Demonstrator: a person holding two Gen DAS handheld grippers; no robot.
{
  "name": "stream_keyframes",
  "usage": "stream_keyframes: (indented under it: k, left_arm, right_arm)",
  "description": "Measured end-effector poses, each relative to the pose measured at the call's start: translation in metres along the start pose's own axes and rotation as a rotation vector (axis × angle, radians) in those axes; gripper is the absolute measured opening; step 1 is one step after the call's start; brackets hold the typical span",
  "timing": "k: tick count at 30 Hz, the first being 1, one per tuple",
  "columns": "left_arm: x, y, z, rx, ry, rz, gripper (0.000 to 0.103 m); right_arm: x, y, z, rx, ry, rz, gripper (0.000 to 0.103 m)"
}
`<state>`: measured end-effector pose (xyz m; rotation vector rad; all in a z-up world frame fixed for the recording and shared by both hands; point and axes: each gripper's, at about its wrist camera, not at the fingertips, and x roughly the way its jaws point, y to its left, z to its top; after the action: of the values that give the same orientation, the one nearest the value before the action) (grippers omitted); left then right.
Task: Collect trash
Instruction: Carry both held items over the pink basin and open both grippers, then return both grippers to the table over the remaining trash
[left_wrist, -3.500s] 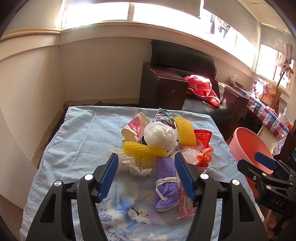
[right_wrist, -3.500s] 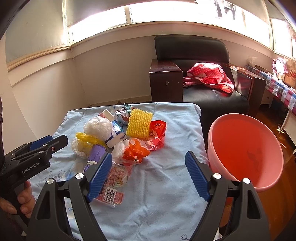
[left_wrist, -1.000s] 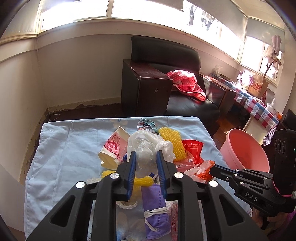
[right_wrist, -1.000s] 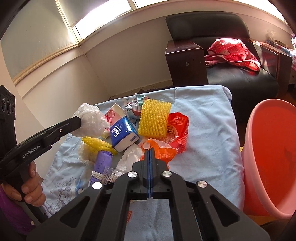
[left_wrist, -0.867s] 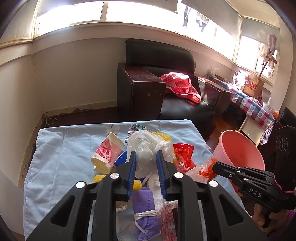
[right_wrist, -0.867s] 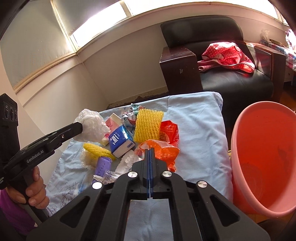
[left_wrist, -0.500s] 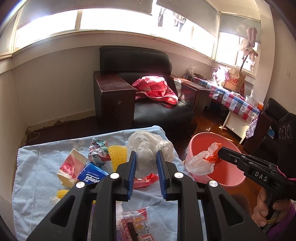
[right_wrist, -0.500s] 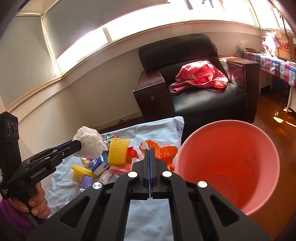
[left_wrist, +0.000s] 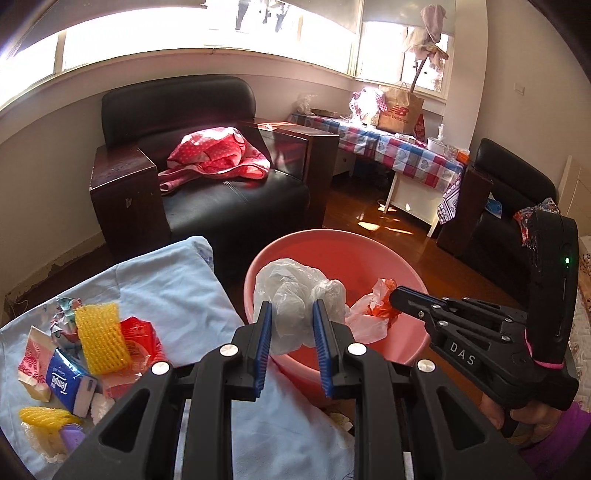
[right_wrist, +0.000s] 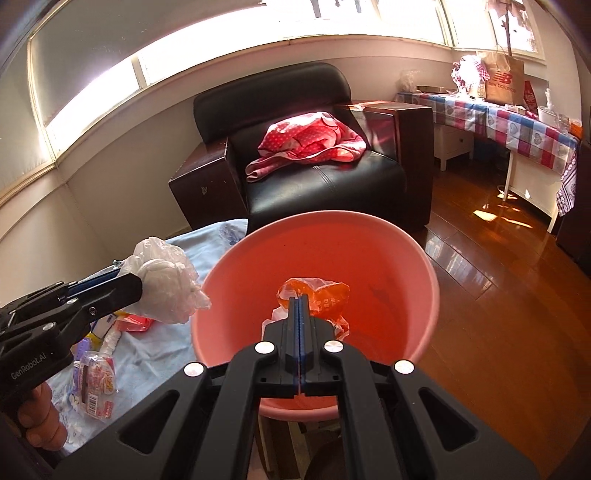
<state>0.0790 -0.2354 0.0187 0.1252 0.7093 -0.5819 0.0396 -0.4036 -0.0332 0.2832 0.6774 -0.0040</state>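
Note:
My left gripper is shut on a crumpled clear plastic bag and holds it at the near rim of the pink basin. From the right wrist view the bag sits just left of the basin rim. My right gripper is shut on an orange and white plastic bag and holds it over the inside of the basin; it also shows in the left wrist view. More trash lies on the blue cloth: a yellow foam net, a tissue pack, a red wrapper.
A black armchair with a red dotted cloth stands behind the table. A checked table stands at the far right on the wooden floor. A snack packet lies near the cloth's front edge.
Both grippers have swung right from the trash pile to the basin, each carrying its bag. The right gripper's bag is now over the basin's inside.

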Motion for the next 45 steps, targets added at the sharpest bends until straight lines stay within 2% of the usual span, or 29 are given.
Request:
stream_keyframes:
  k: [5,9,14,19,22,26,31,36,37,38,40,45]
  left_arm:
    - [0.039,-0.023,-0.008,0.015,0.090,-0.009,0.021]
    - [0.057,-0.025,-0.016,0.005,0.153,-0.013,0.021]
    - [0.064,-0.030,-0.023,0.011,0.180,-0.001,0.024]
    - [0.063,-0.030,-0.027,0.002,0.192,0.006,0.035]
    - [0.060,-0.031,-0.028,0.000,0.187,0.002,0.040]
    - [0.053,-0.029,-0.027,-0.006,0.175,0.001,0.041]
    - [0.038,-0.022,-0.025,-0.025,0.140,0.002,0.041]
    - [0.019,-0.008,-0.026,-0.044,0.095,0.028,0.044]
    - [0.014,-0.005,-0.026,-0.052,0.087,0.035,0.044]
    - [0.009,-0.001,-0.026,-0.060,0.078,0.042,0.045]
    - [-0.002,0.008,-0.028,-0.076,0.059,0.056,0.045]
    - [-0.034,0.032,-0.034,-0.111,0.008,0.104,0.045]
  right_arm:
    - [0.008,-0.019,-0.010,0.024,0.039,-0.018,0.001]
    - [0.012,-0.020,-0.014,0.019,0.059,-0.011,0.001]
    - [0.014,-0.018,-0.015,-0.009,0.061,-0.013,0.001]
    - [0.019,-0.018,-0.015,0.006,0.098,-0.015,0.001]
    - [0.021,-0.020,-0.017,0.018,0.112,-0.017,0.001]
    - [0.020,-0.023,-0.018,0.036,0.122,-0.017,0.001]
    - [0.014,-0.020,-0.015,0.054,0.114,0.002,0.001]
    - [0.003,-0.003,-0.012,0.016,0.077,0.026,0.001]
    - [0.001,0.002,-0.012,0.005,0.071,0.033,0.007]
    - [0.000,0.007,-0.012,-0.004,0.065,0.043,0.019]
    - [-0.003,0.016,-0.012,-0.011,0.055,0.061,0.029]
    - [-0.007,0.040,-0.012,-0.028,0.056,0.116,0.030]
